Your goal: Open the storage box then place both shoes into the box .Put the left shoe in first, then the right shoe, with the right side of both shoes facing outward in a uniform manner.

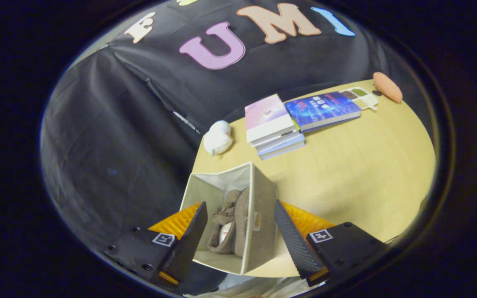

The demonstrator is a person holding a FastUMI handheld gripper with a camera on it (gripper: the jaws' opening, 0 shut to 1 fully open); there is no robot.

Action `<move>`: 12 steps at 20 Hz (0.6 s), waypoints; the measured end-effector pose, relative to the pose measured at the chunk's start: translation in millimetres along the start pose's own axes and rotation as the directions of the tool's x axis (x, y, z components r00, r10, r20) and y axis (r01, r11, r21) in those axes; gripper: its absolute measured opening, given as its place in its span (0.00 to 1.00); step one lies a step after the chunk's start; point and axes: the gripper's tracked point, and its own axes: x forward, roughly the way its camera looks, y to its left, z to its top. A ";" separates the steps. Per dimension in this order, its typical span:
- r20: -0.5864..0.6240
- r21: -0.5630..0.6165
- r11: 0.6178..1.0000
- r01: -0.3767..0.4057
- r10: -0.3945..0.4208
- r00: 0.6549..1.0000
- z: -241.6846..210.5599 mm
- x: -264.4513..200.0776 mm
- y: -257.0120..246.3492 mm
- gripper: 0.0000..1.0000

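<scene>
My fingers [240, 231] stand wide apart, holding nothing, above the open storage box [259, 215], which shows between them at the near corner of the bench [358, 174]. Inside it lie two grey-brown shoes [230, 223], side by side against the box's right wall. Beyond the box, at twelve o'clock, sits a white bundle [218, 138]; at one o'clock a stack of books [280, 126], then a blue book [323, 108], a small tray [362, 97] and an orange oval thing [387, 87].

Beige box [259, 198], taupe shoes [232, 225]
</scene>
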 end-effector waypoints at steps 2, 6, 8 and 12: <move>0.073 -0.023 0.999 0.044 -0.042 0.996 17.0 -14.2 -22.8 1.00; 0.214 -0.095 0.992 0.082 -0.060 0.975 52.4 -47.0 -49.8 1.00; 0.296 -0.123 0.990 0.070 -0.030 0.955 77.5 -67.0 -58.5 1.00; 0.463 -0.205 0.976 0.079 0.026 0.886 126.3 -111.8 -69.3 1.00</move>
